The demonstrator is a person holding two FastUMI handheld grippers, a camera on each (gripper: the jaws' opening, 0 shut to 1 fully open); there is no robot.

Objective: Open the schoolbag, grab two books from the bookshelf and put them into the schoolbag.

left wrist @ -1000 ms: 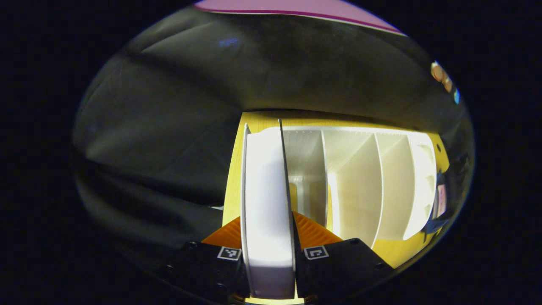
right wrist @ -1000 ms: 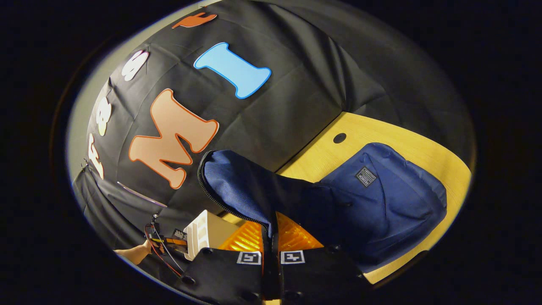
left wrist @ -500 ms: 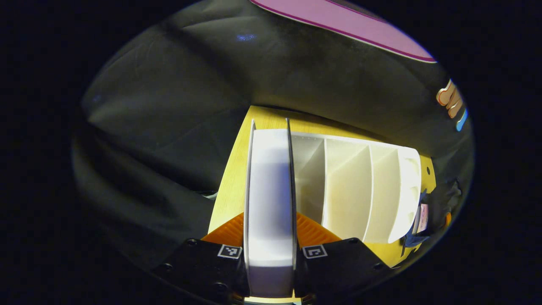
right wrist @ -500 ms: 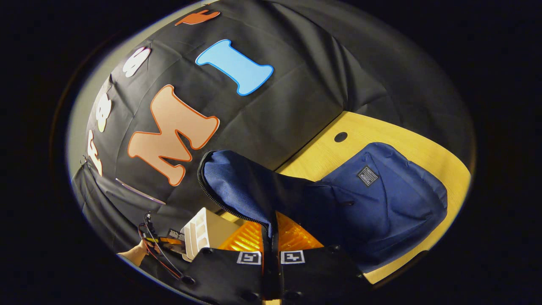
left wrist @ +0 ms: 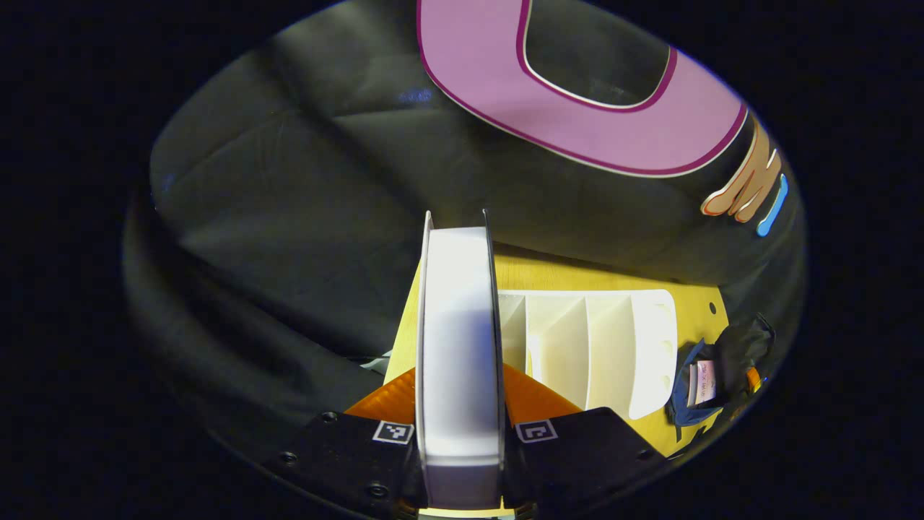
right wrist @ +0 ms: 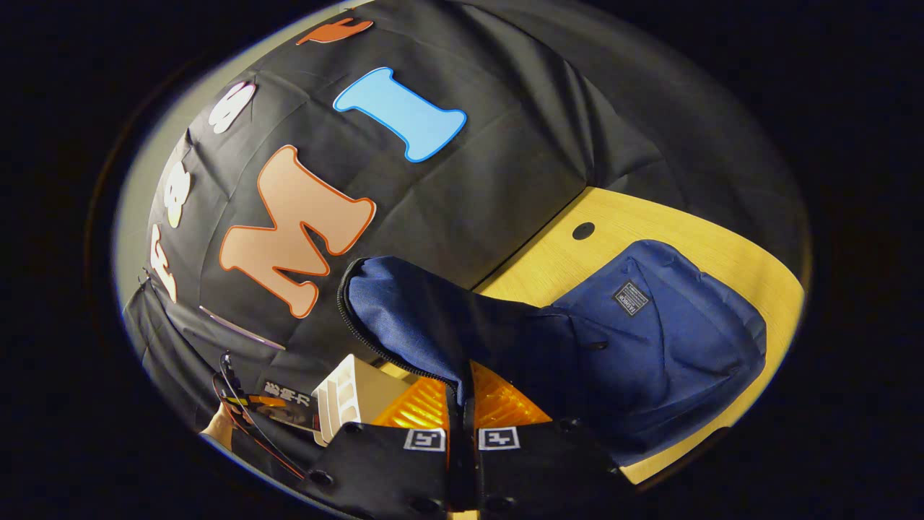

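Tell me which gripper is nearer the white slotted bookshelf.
Left. The left gripper, shut on a white book, is beside the white slotted bookshelf. The right gripper pinches the blue schoolbag's flap, farther off.

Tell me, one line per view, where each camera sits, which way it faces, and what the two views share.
Left gripper view: rides the left gripper, facing the white slotted plastic bookshelf on the yellow wooden table; its fingers clamp a white book.
Right gripper view: rides the right gripper, facing the navy fabric schoolbag; its fingers pinch the bag's zipped flap.
Shared: bookshelf, table, schoolbag; the right view also catches a hand.
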